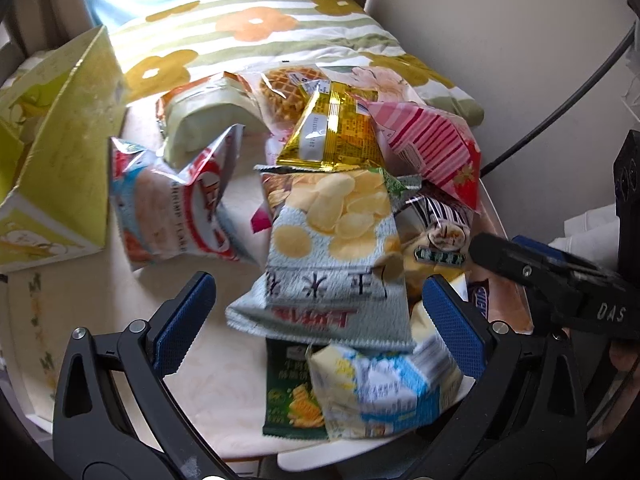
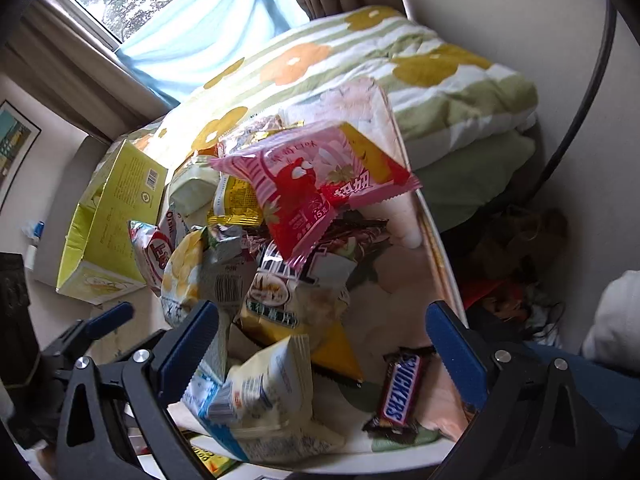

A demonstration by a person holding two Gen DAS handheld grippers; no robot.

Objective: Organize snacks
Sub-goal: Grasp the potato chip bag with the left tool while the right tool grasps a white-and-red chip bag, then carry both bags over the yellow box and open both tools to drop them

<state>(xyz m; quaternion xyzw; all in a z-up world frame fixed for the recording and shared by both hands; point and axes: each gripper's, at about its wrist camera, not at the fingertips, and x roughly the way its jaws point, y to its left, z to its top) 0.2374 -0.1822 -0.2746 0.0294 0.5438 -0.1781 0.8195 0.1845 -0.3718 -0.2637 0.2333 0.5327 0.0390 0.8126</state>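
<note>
A heap of snack packets lies on a small table (image 1: pixel 224 392). In the left wrist view my left gripper (image 1: pixel 320 332) is open and empty around a grey-blue potato chip bag (image 1: pixel 336 248), with a blue and white packet (image 1: pixel 380 392) and a green packet (image 1: pixel 292 392) below it. A gold packet (image 1: pixel 336 132), a pink striped packet (image 1: pixel 436 148) and a red and white shrimp chip bag (image 1: pixel 176 208) lie further off. In the right wrist view my right gripper (image 2: pixel 320 340) is open and empty over a white and blue packet (image 2: pixel 264 400), with a Snickers bar (image 2: pixel 400 392) near its right finger and the pink packet (image 2: pixel 312 184) on top of the heap.
An open yellow-green carton (image 1: pixel 64 152) lies on its side at the left of the table, also in the right wrist view (image 2: pixel 116 216). A flowered duvet (image 1: pixel 256 36) on a bed lies behind. A wall and a dark cable (image 1: pixel 560 112) are at the right.
</note>
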